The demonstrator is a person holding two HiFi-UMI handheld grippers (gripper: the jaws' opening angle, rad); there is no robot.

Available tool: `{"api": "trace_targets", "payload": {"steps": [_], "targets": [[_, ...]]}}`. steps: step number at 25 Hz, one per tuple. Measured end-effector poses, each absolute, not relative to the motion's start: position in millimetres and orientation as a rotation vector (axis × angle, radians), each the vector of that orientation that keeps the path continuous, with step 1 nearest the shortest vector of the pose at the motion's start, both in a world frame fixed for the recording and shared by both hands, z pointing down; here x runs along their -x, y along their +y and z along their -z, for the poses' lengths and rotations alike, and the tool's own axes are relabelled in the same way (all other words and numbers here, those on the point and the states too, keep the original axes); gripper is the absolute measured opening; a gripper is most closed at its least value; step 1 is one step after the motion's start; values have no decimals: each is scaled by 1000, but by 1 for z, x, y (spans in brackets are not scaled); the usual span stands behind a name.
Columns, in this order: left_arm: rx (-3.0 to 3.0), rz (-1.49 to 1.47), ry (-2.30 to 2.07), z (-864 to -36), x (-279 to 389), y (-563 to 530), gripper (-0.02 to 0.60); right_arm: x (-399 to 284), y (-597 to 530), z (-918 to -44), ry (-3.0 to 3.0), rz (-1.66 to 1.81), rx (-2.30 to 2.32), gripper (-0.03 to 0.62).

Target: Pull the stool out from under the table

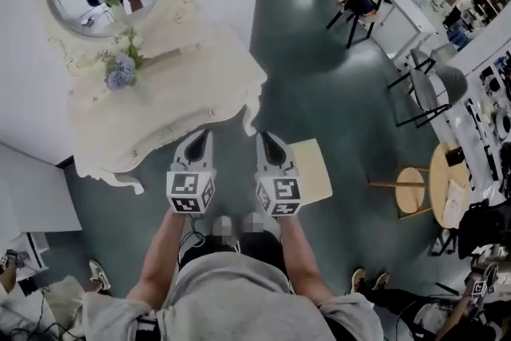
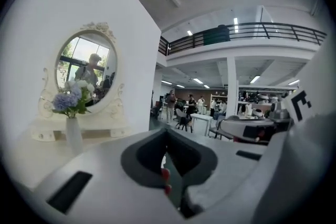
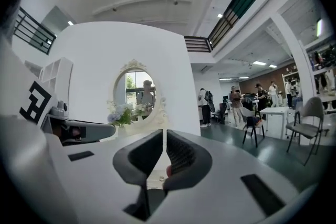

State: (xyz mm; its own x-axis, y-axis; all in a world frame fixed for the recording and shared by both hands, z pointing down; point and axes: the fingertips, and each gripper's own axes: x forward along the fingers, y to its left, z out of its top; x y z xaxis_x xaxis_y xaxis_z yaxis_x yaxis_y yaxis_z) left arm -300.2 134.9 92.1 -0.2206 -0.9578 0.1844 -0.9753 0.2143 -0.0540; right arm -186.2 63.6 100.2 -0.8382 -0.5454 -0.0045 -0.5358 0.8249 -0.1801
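Hovering side by side in front of the person, the left gripper (image 1: 204, 141) and the right gripper (image 1: 267, 146) both point roughly level towards the white dressing table (image 1: 184, 84). Each gripper's own view shows its jaws clenched together with nothing between them, so neither has a hold on anything. Beyond the jaws those views show only the oval mirror (image 2: 86, 73) and the vase of flowers (image 2: 73, 134) on the tabletop.

The stool (image 1: 313, 168) shows only in the head view. It stands on the dark floor (image 1: 319, 92) just to the right of the right gripper and below it, in front of the table's right corner. Its pale rectangular seat is partly covered by that gripper. The seat's long side runs roughly away from the person, towards the table.

The seat appears to lie outside the tabletop's outline, so the stool looks already drawn clear, or nearly so.

The right hand is plainly the nearer one. Any further pull would probably call for that gripper to drop down and slightly rightward, open, and take the seat's near edge. The left gripper would have to cross over to reach it.
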Motion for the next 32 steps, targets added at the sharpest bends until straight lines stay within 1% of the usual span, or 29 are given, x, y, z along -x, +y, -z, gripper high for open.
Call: {"api": "trace_targets", "payload": {"steps": [6,13,32], "targets": [[-1783,-186,-2456,-74,331,166,3,213,82,-80,2969,228,759,31],[-1747,-178,-2492,-69,343,178,3,232,87,-71,2977,201,719,23],[-1754,-191,-2469,-75,342,178,3,229,85,-76,2973,204,750,23]]}}
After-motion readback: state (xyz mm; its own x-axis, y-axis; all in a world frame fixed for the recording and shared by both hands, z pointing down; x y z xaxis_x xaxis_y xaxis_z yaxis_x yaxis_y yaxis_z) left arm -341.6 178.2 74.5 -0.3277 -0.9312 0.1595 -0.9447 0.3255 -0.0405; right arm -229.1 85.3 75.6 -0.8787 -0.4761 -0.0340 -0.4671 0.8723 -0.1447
